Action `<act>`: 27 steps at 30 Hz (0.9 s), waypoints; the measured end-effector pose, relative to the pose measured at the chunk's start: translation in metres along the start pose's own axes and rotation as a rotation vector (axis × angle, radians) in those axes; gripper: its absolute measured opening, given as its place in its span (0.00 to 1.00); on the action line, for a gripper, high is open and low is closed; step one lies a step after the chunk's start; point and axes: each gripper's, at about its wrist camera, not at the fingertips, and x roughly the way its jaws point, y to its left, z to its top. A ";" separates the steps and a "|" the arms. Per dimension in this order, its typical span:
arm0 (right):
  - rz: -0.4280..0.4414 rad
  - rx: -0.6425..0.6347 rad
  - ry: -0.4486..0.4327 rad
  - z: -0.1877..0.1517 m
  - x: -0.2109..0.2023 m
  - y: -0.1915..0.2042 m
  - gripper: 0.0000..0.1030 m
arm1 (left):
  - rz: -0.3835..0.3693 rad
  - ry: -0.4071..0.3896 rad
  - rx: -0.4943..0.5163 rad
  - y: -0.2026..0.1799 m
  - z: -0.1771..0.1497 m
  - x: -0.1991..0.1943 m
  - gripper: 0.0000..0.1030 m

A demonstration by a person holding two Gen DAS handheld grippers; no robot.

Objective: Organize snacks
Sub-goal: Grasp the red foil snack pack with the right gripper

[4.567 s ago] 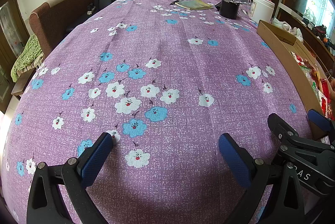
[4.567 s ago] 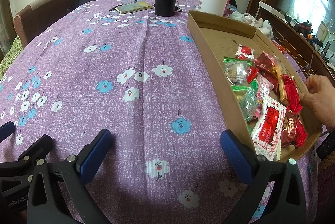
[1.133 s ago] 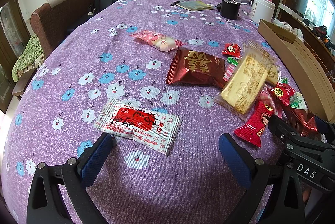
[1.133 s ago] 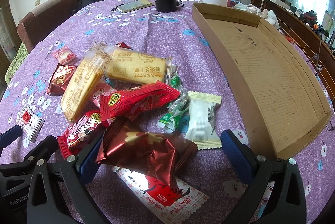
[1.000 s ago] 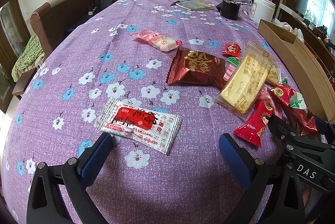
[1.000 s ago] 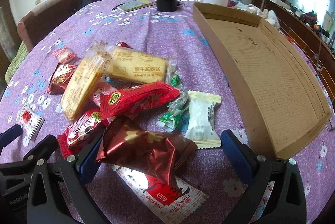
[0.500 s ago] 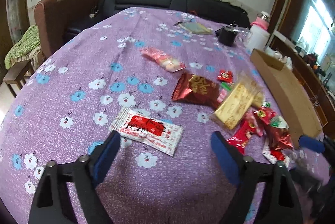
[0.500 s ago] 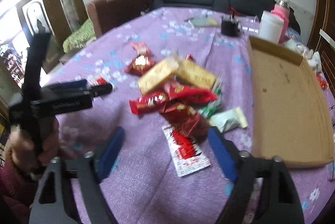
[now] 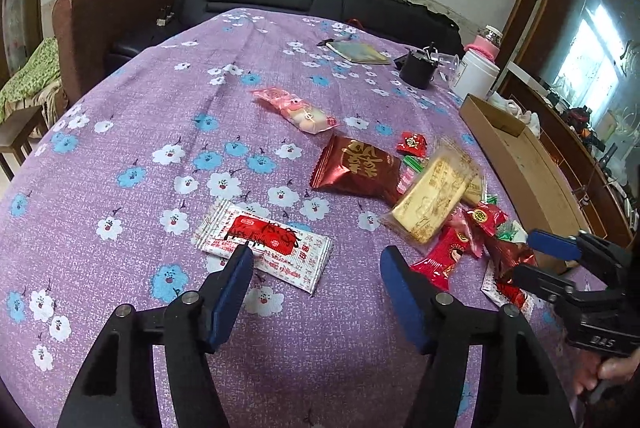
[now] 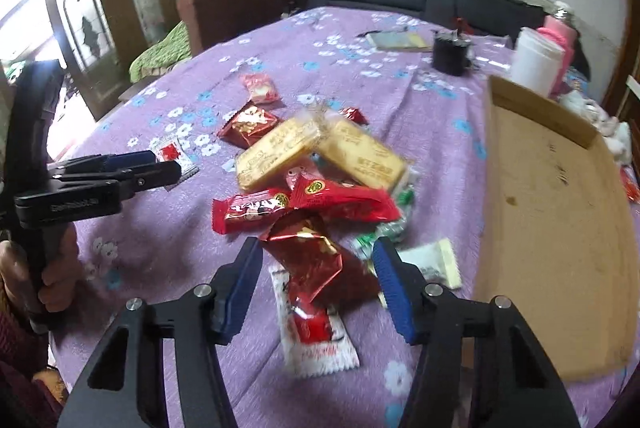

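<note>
Closing now, both pairs of jaws: left gripper (image 9: pixel 316 264) low centre with only purple cloth (image 9: pixel 120 132) between its pads beside a white-red packet (image 9: pixel 262 238), right gripper (image 10: pixel 316 260) narrowing around a crinkled red foil snack (image 10: pixel 320 264), cardboard tray (image 10: pixel 560 228) at right.

- A white packet with a red label (image 9: pixel 262 245) lies flat on the counter, alone at 9 o'clock of the snack heap.
- A dark red foil bag (image 9: pixel 357 168) lies flat at the heap's 11 o'clock; a pink packet (image 9: pixel 298 110) lies beyond it.
- Two yellow biscuit packs (image 10: pixel 280 150) cross atop the heap.
- A crumpled red foil bag (image 10: pixel 320 264) lies at its 6 o'clock.
- A cardboard tray (image 10: pixel 560 220) lies at 3 o'clock, nothing visible inside.
</note>
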 end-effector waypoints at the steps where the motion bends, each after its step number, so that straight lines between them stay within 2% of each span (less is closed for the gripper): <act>1: 0.002 -0.008 0.016 0.000 0.005 0.000 0.45 | -0.012 0.007 -0.005 0.001 0.000 0.001 0.68; 2: 0.012 -0.024 0.037 0.000 0.012 0.003 0.37 | -0.015 0.010 -0.007 0.001 0.000 0.001 0.68; 4: 0.002 -0.034 0.041 -0.002 0.016 0.006 0.34 | -0.008 0.010 -0.007 0.001 0.000 0.002 0.68; 6: 0.004 -0.048 0.020 -0.003 0.011 0.011 0.32 | -0.013 0.008 -0.007 0.000 -0.001 0.001 0.68; 8: 0.047 -0.025 -0.017 0.000 -0.001 0.010 0.32 | -0.008 0.001 -0.007 0.000 -0.001 0.000 0.68; 13: 0.129 0.054 -0.138 0.026 -0.031 -0.004 0.33 | 0.020 0.011 -0.065 0.010 -0.001 -0.001 0.68; 16: 0.148 0.091 -0.236 0.048 -0.040 -0.012 0.33 | 0.072 0.052 -0.079 0.015 0.002 0.007 0.69; 17: 0.153 0.089 -0.267 0.051 -0.042 -0.013 0.33 | 0.081 0.052 -0.066 0.014 0.002 0.007 0.72; 18: 0.163 0.093 -0.285 0.053 -0.042 -0.015 0.33 | 0.105 0.059 -0.050 0.012 0.003 0.008 0.81; 20: 0.222 0.124 -0.307 0.051 -0.038 -0.022 0.33 | 0.172 0.069 -0.005 0.006 0.003 0.012 0.85; 22: 0.257 0.150 -0.302 0.044 -0.032 -0.029 0.33 | 0.199 0.066 0.018 0.003 0.003 0.017 0.84; 23: 0.266 0.166 -0.297 0.041 -0.029 -0.033 0.33 | 0.216 0.069 0.030 0.002 0.002 0.020 0.81; 24: 0.277 0.179 -0.297 0.039 -0.027 -0.036 0.33 | 0.254 0.062 0.054 -0.003 0.001 0.022 0.68; 25: 0.281 0.191 -0.298 0.037 -0.025 -0.039 0.33 | 0.274 0.048 0.077 -0.007 0.001 0.022 0.60; 26: 0.282 0.208 -0.301 0.036 -0.025 -0.043 0.33 | 0.255 0.044 0.082 -0.010 0.001 0.022 0.42; 27: 0.290 0.227 -0.308 0.035 -0.025 -0.046 0.33 | 0.249 0.039 0.088 -0.012 0.001 0.021 0.31</act>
